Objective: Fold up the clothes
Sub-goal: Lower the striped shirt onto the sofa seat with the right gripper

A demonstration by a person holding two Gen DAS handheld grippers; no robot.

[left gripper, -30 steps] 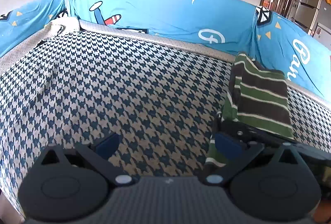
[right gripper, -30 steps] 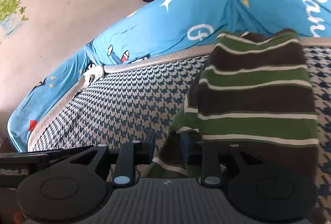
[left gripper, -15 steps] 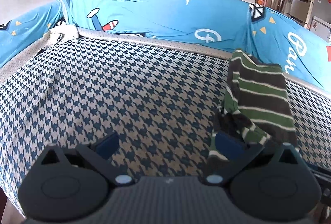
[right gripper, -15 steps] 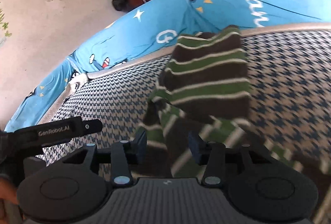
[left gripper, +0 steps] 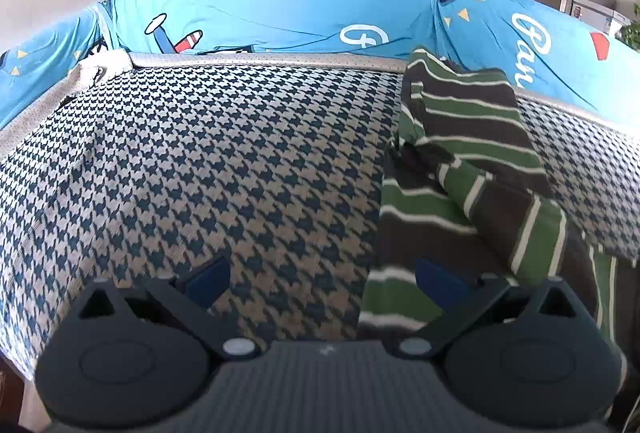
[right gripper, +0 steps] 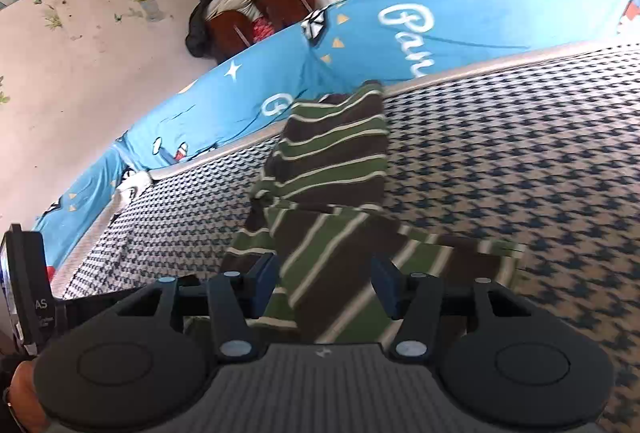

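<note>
Striped shirt [right gripper: 332,169] lies on checked bed [left gripper: 208,161], long axis running from near edge toward blue padded wall [left gripper: 280,5]. Folded sleeve part lies across near end.

Right gripper [right gripper: 324,285] directly over near end; jaws opening, cloth under gap, not pinched. Left gripper [left gripper: 320,277] open, empty, shirt on its right side. Right hand nearer.

Second ago right jaws pinched cloth; now released, pulled back.

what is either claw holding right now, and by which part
Nothing is held. The right claw is opening, its pads clear of the green and brown striped knit garment beneath it. The left claw stands open over the houndstooth cover.
</note>
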